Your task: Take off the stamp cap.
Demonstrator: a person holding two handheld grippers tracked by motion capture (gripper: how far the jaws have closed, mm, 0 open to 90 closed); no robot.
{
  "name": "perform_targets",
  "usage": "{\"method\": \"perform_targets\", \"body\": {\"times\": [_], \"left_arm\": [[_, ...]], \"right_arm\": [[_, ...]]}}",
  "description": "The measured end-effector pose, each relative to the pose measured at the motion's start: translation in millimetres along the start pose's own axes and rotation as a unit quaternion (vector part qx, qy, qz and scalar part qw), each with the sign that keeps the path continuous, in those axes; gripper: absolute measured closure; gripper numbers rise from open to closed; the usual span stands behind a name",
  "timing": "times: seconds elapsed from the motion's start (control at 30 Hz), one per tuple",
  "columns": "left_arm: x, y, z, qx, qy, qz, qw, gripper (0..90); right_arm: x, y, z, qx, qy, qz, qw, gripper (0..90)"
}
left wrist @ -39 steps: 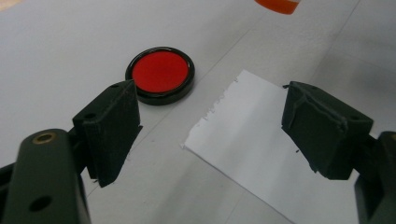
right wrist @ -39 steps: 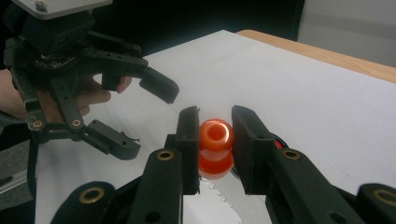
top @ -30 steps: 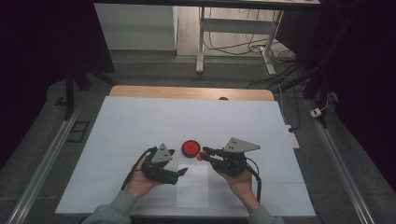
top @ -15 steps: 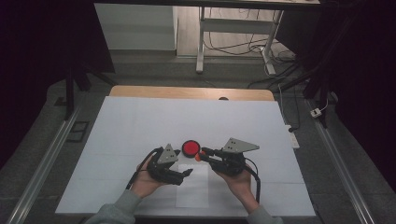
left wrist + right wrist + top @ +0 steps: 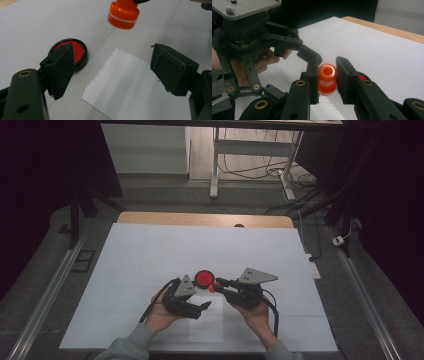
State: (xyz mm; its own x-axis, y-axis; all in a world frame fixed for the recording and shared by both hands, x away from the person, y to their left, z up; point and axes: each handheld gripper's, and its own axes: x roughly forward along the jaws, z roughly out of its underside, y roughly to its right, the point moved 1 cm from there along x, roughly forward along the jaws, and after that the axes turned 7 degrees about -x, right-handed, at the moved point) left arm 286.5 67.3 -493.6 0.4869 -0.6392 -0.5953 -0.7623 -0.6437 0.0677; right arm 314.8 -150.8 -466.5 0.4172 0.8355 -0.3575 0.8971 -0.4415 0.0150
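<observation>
An orange stamp [image 5: 327, 78] with a round knob hangs just above the table, and my right gripper [image 5: 328, 63] is shut on its neck. From above, the right gripper [image 5: 218, 284] points left and the stamp [image 5: 212, 288] sits at its tips. A round red ink pad [image 5: 203, 278] in a black rim lies just behind the stamp. My left gripper [image 5: 113, 67] stands open low over a white paper slip [image 5: 125, 85], nothing between its pads. In that view the ink pad [image 5: 81, 51] is partly hidden by the left jaw. The left gripper [image 5: 204, 307] sits at the slip's [image 5: 207, 322] upper left.
A white sheet [image 5: 150, 255] covers the table, with a strip of wooden edge [image 5: 200, 218] at the far side. Metal rails [image 5: 45, 295] run along both sides. Beyond the table are desk legs and cables [image 5: 280, 180] on the floor.
My left gripper has shifted a little to the right, closer to the paper slip and the stamp. The right gripper and the stamp have stayed where they were.
</observation>
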Motion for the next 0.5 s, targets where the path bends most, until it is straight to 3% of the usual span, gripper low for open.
{"method": "perform_targets", "body": {"times": [0.2,0.5], "left_arm": [[5.2,5.9,-6.3,0.009,0.001,0.001,1.0000,21.5],[9.4,6.4,-9.5,0.004,0.004,-0.004,1.0000,22.0]], "right_arm": [[0.9,-0.2,0.6,-0.001,-0.004,0.001,1.0000,72.6],[0.9,-0.4,0.9,0.000,-0.004,-0.002,1.0000,72.6]]}}
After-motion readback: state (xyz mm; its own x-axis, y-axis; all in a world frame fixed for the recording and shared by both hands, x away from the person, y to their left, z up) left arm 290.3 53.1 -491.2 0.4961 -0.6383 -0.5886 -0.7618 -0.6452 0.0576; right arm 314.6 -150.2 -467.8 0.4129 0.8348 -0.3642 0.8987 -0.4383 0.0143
